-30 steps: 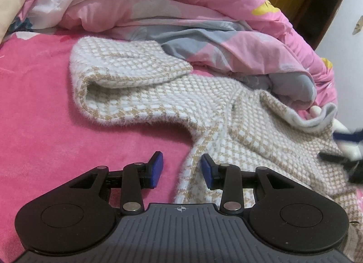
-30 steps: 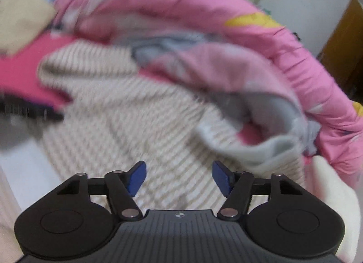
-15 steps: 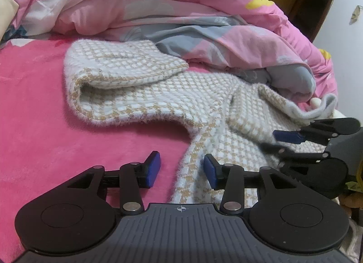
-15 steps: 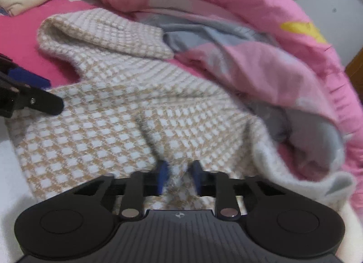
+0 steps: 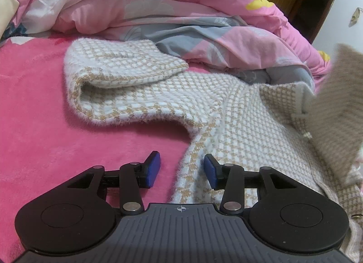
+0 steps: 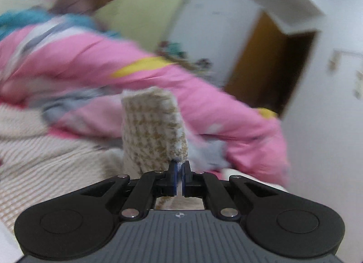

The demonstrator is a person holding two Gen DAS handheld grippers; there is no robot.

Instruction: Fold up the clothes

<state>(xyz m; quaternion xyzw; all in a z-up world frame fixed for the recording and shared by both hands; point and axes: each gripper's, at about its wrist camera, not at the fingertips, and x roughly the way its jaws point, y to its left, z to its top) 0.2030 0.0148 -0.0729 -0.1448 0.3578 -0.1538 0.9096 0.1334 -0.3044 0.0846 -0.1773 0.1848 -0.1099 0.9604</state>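
Observation:
A fuzzy beige-and-white checked sweater [image 5: 226, 113] lies spread on the pink bed cover [image 5: 45, 127], one sleeve folded back at the upper left. My left gripper [image 5: 181, 170] hovers open over the sweater's near left edge, with nothing pressed between its blue pads. In the right wrist view my right gripper [image 6: 180, 173] is shut on a fold of the sweater [image 6: 154, 131], which stands up in front of the camera. That lifted part of the sweater shows blurred at the right edge of the left wrist view.
A bunched pink and grey quilt [image 5: 181, 13] is heaped along the far side of the bed. A wooden door frame [image 6: 267, 63] and white wall stand beyond it. A cream pillow [image 5: 6, 13] lies at the far left.
My right gripper closed on the sweater's right side and pulled the fold up and away from the bed; it has left the left wrist view. The left gripper stayed still.

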